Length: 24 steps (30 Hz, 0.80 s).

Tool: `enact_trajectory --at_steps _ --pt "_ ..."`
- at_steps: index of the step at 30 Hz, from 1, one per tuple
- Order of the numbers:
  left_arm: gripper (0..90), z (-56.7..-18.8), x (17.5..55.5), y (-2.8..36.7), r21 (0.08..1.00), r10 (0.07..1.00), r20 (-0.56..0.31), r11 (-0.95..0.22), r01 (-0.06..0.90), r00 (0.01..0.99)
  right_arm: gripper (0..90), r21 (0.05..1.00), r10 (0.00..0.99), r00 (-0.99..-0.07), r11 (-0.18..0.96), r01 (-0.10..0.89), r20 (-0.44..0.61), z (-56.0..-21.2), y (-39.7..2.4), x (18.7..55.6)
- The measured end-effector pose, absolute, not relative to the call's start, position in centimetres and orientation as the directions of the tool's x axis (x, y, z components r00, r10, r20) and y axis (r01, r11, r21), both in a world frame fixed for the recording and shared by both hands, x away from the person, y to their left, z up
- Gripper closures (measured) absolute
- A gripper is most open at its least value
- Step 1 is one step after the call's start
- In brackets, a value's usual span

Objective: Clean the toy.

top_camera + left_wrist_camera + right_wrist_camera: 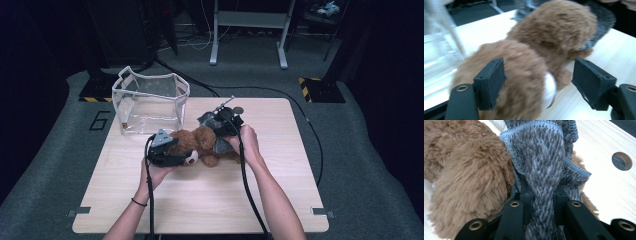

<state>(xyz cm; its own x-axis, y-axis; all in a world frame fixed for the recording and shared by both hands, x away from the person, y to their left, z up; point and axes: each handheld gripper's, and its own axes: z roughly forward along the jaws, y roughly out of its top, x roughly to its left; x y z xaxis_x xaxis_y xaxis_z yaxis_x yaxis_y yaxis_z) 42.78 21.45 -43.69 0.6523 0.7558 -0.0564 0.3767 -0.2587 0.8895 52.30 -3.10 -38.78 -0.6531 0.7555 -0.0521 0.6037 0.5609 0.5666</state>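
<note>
Left gripper (539, 82) has its jaws apart, straddling the bear (197, 145) mid-table (280, 200), pads off the blurred fur. Right gripper (543, 202) is clamped on the grey cloth (541, 165), which hides part of the bear. The clear bag (150, 102) stands at the far-left corner.

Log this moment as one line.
left gripper: open around teddy | right gripper: shut on grey cloth | bag: behind
</note>
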Motion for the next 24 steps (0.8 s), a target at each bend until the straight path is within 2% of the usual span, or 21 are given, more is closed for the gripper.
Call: enact_trajectory --at_steps 3,4,7,9,11,13,17,20,24 --pt "22.4 -43.8 42.5 22.6 0.887 0.797 -0.046 -0.244 0.391 0.603 76.2 0.566 0.75 -0.659 0.568 0.597 -0.058 -38.8 -3.1 52.3" --pt "18.7 -43.8 42.5 22.9 0.886 0.814 -0.048 -0.233 0.401 0.579 76.3 0.566 0.754 -0.655 0.564 0.601 -0.057 -38.8 -3.0 52.3" --pt "18.3 -44.3 42.8 23.7 0.876 0.847 -0.056 -0.212 0.432 0.529 76.3 0.565 0.752 -0.657 0.569 0.597 -0.063 -38.8 -3.0 52.3" --pt "19.2 -44.7 43.1 24.0 0.874 0.845 -0.076 -0.199 0.444 0.53 76.2 0.564 0.75 -0.658 0.571 0.596 -0.064 -38.7 -3.0 52.2" --pt "25.3 -45.0 43.5 24.2 0.876 0.848 -0.066 -0.203 0.437 0.526 76.2 0.565 0.754 -0.655 0.567 0.6 -0.061 -38.8 -3.0 52.2" --pt "44.6 -45.1 43.6 24.2 0.879 0.844 -0.063 -0.206 0.429 0.533 76.2 0.565 0.754 -0.653 0.566 0.6 -0.061 -38.8 -3.0 52.2" --pt "69.5 -45.1 43.7 24.0 0.888 0.832 -0.035 -0.228 0.398 0.554 76.1 0.565 0.75 -0.658 0.571 0.596 -0.064 -38.7 -3.0 52.1" --pt "77.5 -45.1 43.8 24.1 0.884 0.823 -0.018 -0.252 0.393 0.567 76.0 0.566 0.749 -0.659 0.575 0.591 -0.071 -38.5 -3.0 52.0" --pt "81.6 -45.1 44.0 24.2 0.883 0.819 -0.01 -0.262 0.39 0.574 76.0 0.603 0.729 -0.679 0.579 0.549 -0.081 -37.1 -3.2 51.6"
